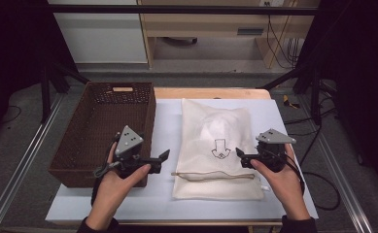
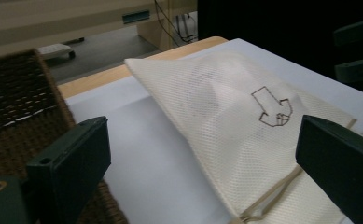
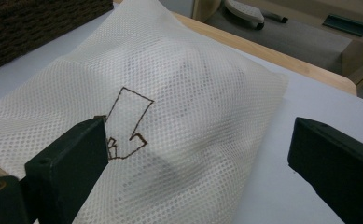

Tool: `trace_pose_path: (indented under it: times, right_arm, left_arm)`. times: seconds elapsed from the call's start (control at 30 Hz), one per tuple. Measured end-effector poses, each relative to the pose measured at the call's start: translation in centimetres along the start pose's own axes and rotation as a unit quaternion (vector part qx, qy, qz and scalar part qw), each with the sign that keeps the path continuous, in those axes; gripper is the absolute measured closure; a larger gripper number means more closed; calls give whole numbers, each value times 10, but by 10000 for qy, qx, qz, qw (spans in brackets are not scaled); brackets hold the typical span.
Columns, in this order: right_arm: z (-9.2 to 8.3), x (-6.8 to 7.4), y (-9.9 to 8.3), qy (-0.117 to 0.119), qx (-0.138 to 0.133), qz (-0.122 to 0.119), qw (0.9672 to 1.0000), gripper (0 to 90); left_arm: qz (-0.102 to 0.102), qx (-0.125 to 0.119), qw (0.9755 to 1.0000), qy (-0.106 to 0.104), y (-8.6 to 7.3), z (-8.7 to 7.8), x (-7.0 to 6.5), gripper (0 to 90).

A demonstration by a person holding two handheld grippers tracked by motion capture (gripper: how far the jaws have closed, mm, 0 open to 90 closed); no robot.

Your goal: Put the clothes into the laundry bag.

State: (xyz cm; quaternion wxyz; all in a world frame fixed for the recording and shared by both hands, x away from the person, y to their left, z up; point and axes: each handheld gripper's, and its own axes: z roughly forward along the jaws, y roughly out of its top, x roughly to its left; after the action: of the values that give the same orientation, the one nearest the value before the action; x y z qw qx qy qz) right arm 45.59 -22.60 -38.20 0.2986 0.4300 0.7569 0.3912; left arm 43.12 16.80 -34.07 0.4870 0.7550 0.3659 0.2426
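White mesh laundry bag [image 1: 216,145] lies flat on the worktop [image 1: 167,126]; my left fingers [image 2: 72,163] and right fingers [image 3: 67,163] flank it, spread empty, ready to grab.

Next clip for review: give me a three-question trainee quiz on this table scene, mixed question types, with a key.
1. True or false: the mesh bag lies inside the wicker basket.
2. Multiple choice: the jaws of the left gripper are A) closed on the bag's drawstring, B) open with nothing between them, C) closed on the basket's rim.
3. Fill in: the dark outline drawn on the bag is an ____.

Key:
1. False; the bag lies flat on the white table, to the right of the basket in the high view.
2. B.
3. Arrow, pointing toward the person. The right gripper is open too.
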Motion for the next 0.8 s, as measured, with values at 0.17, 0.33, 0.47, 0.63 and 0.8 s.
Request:
trace_pose_path:
  times: [0.17,0.33,0.47,0.63,0.8]
  right_arm:
    - [-5,-9,-2,-91,-63,133,9998,51]
    - [-8,-18,-5,-175,-71,221,9996,49]
    - [-9,-27,-8,-257,-70,314,9992,49]
    - [-12,-36,-12,-332,-101,418,9985,49]
    - [-14,-44,-16,-396,-114,550,9976,49]
  left_arm:
    - [-125,-72,9997,173,1,-11,16,37]
    - [-240,-105,9991,344,-1,-20,33,39]
    - [-341,-126,9982,479,-3,-27,45,39]
    - [-410,-140,9972,613,-4,-35,56,38]
    - [-493,-161,9960,727,-7,-42,68,36]
